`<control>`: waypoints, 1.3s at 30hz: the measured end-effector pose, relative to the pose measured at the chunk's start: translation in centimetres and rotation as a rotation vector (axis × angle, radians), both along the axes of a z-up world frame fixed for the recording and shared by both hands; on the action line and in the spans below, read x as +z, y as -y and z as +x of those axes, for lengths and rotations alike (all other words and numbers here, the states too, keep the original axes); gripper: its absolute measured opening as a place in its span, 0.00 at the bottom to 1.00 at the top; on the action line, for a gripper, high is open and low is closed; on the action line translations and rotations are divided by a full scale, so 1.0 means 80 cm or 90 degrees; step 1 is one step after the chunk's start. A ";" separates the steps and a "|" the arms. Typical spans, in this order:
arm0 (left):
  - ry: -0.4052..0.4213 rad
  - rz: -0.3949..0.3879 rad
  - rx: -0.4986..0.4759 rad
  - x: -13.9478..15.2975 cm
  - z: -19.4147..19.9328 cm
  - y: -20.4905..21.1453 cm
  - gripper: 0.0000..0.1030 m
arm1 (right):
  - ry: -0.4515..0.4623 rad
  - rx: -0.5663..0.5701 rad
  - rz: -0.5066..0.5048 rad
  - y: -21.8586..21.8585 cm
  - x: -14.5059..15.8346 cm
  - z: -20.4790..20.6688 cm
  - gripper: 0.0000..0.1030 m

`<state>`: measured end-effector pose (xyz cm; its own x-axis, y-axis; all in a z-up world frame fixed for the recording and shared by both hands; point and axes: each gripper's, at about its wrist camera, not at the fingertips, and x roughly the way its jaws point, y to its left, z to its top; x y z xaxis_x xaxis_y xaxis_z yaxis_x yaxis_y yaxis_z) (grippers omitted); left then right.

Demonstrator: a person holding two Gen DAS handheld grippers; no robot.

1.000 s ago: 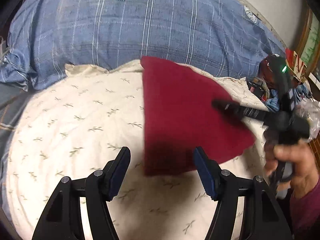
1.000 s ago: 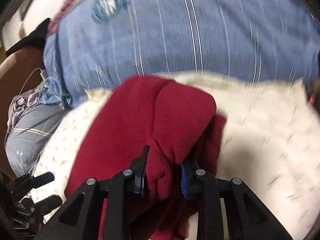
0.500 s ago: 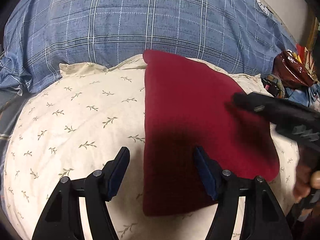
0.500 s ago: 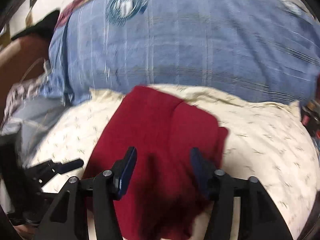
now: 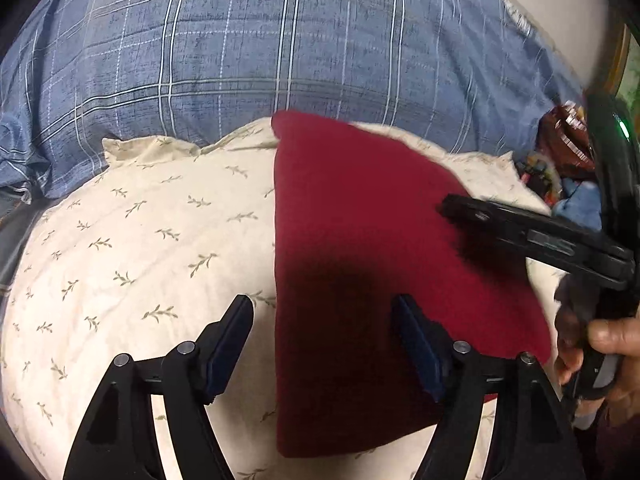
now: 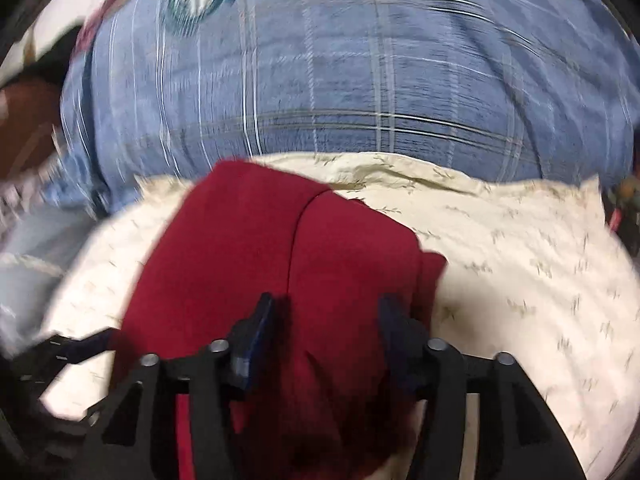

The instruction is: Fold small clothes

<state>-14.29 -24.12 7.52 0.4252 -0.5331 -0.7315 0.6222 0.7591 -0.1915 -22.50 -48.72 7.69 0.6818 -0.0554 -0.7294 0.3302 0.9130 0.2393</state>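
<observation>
A dark red cloth (image 5: 360, 248) lies flat on a cream pillow with a leaf print (image 5: 140, 248). My left gripper (image 5: 322, 320) is open and empty, hovering over the cloth's near left edge. In the right wrist view the red cloth (image 6: 280, 264) shows a folded flap on its right half. My right gripper (image 6: 326, 320) is open and empty just above that flap. Its black fingers (image 5: 520, 232) reach over the cloth's right side in the left wrist view. My left gripper's fingers (image 6: 68, 348) show at the lower left of the right wrist view.
A blue plaid cover (image 5: 280, 48) lies behind the pillow. Red and blue clutter (image 5: 568, 160) sits at the far right. A hand (image 5: 600, 340) holds the right gripper. The right wrist view is motion-blurred.
My right gripper let go of the red cloth, opened and drew back. The cloth now lies flatter on the pillow. My left gripper stayed open over it.
</observation>
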 end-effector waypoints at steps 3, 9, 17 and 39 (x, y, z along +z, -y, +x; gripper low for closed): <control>-0.028 -0.047 -0.003 -0.001 0.017 -0.011 0.78 | 0.021 -0.029 0.019 0.019 -0.003 -0.019 0.96; -0.106 -0.099 -0.023 -0.028 0.062 -0.002 0.83 | 0.015 -0.004 0.168 0.048 -0.049 -0.001 0.96; -0.180 -0.131 -0.083 -0.060 0.097 0.028 0.79 | 0.042 0.068 0.149 0.026 -0.046 0.015 0.57; -0.152 -0.055 0.021 -0.025 -0.015 -0.147 0.67 | -0.028 0.097 0.087 -0.136 0.001 -0.078 0.59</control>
